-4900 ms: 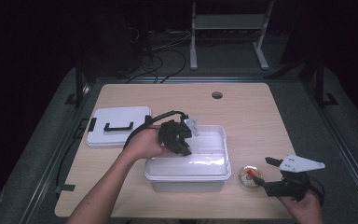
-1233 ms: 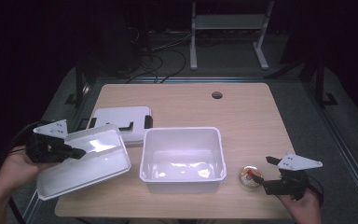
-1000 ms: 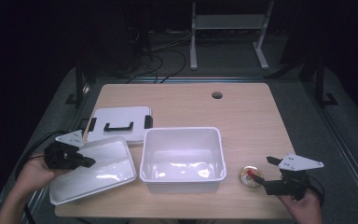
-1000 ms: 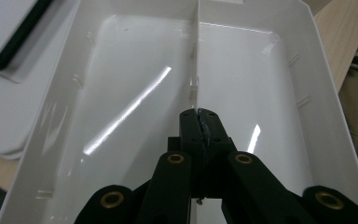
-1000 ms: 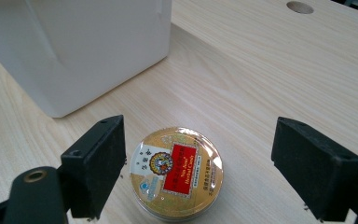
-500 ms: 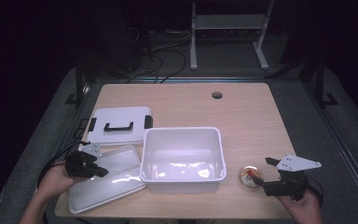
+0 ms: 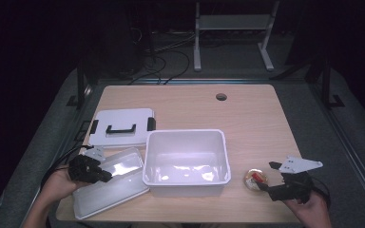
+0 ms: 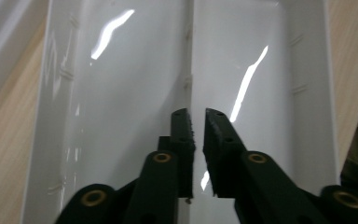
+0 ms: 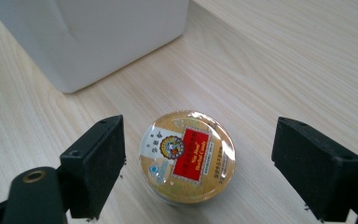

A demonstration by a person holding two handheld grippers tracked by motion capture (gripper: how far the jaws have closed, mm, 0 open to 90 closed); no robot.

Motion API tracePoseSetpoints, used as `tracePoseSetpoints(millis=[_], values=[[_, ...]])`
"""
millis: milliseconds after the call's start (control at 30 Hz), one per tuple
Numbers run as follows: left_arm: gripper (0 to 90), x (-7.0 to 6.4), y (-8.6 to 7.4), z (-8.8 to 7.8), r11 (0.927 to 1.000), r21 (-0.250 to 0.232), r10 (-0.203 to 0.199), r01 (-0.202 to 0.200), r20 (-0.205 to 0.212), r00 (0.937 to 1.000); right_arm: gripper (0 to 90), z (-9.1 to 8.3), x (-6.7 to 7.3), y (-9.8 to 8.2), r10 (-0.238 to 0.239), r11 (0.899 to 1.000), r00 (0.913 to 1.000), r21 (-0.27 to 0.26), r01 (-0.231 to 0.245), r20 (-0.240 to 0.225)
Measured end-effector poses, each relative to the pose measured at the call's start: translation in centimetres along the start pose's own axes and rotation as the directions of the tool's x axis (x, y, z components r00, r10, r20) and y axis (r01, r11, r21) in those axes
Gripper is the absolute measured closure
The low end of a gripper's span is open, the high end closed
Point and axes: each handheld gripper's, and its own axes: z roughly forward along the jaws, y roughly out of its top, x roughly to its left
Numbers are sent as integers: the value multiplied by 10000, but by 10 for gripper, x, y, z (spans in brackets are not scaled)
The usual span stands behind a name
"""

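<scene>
A shallow white tray lies on the table left of the deep white bin. My left gripper reaches over the tray's near-left edge. In the left gripper view the tray has a thin centre ridge that runs between the left gripper's jaws; the jaws have just been opening and stand a narrow gap apart. A round gold tin with a red label stands right of the bin. My right gripper is open, and in its own view the right gripper has a jaw on each side of the tin, clear of it.
A white lid with a black handle lies behind the tray. The bin's wall rises just beyond the tin. The table has a round hole at the back. Black cables trail off the left edge.
The left gripper has carried the shallow tray down and toward the front, and the tray now lies flat on the table. The right gripper and the tin have stayed put.
</scene>
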Motion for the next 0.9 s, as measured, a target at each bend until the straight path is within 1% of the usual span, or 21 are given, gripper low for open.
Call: tracePoseSetpoints(millis=[33, 100, 133, 167, 233, 267, 300, 333, 400, 433, 467, 500, 533, 567, 633, 667, 733, 800, 833, 867, 900], values=[[732, -4, 4, -5, 9994, -313, 111, -115, -122, 9999, 163, -2, -1, 2, -69, 9999, 10000, 155, 69, -30], [694, -8, 9, -8, 9969, -696, 350, -358, -139, 9993, 159, -4, -2, 5, -216, 9993, 9998, 298, 216, -16], [677, -8, 9, -8, 9969, -696, 350, -358, -139, 9993, 159, -4, -2, 5, -216, 9993, 9998, 298, 216, -16], [677, -11, 12, -8, 9956, -774, 513, -530, -229, 9984, 159, -5, -2, 6, -257, 9990, 9996, 373, 259, -66], [623, -16, 21, -8, 9936, -874, 679, -721, -507, 9964, 159, -4, -4, 10, -467, 9963, 9988, 710, 476, -156], [601, -16, 21, -8, 9936, -874, 679, -721, -507, 9964, 159, -4, -4, 10, -467, 9963, 9988, 710, 476, -156], [583, -18, 26, -9, 9904, -1128, 739, -802, -587, 9955, 159, -2, -5, 13, -510, 9945, 9983, 899, 532, -276], [561, -18, 26, -9, 9904, -1128, 739, -802, -587, 9955, 159, -2, -5, 13, -510, 9945, 9983, 899, 532, -276], [492, -20, 31, -10, 9875, -1338, 752, -835, -657, 9950, 159, 2, -6, 14, -542, 9921, 9977, 1113, 583, -395], [456, -22, 33, -10, 9828, -1597, 845, -927, -579, 9947, 159, 6, -6, 15, -608, 9883, 9968, 1368, 675, -521], [442, -22, 33, -10, 9828, -1597, 845, -927, -579, 9947, 159, 6, -6, 15, -608, 9883, 9968, 1368, 675, -521], [442, -21, 34, -11, 9816, -1663, 876, -939, -452, 9951, 159, 8, -7, 16, -631, 9862, 9962, 1496, 714, -593], [424, -21, 34, -10, 9809, -1735, 817, -885, -459, 9956, 157, 11, -7, 16, -613, 9836, 9959, 1656, 715, -661], [388, -21, 34, -9, 9780, -1921, 738, -807, -427, 9964, 151, 17, -8, 15, -615, 9774, 9952, 1977, 754, -755], [371, -22, 34, -7, 9752, -2068, 699, -785, -485, 9964, 151, 22, -9, 15, -598, 9710, 9950, 2264, 764, -797], [355, -22, 34, -6, 9750, -2073, 707, -797, -501, 9962, 151, 24, -8, 15, -640, 9684, 9946, 2358, 818, -822], [331, -22, 33, -5, 9791, -1897, 632, -737, -607, 9962, 151, 28, -7, 15, -721, 9632, 9938, 2528, 915, -852], [293, -21, 32, -5, 9791, -1926, 543, -660, -654, 9964, 151, 32, -6, 16, -785, 9568, 9928, 2730, 1004, -902], [293, -20, 31, -5, 9783, -1988, 458, -578, -646, 9969, 151, 32, -6, 16, -785, 9568, 9928, 2730, 1004, -902], [280, -19, 29, -5, 9784, -2001, 387, -525, -725, 9966, 150, 37, -6, 16, -788, 9499, 9925, 2950, 1032, -936], [271, -19, 29, -5, 9784, -2001, 387, -525, -725, 9966, 150, 39, -6, 16, -790, 9463, 9921, 3058, 1053, -970]])
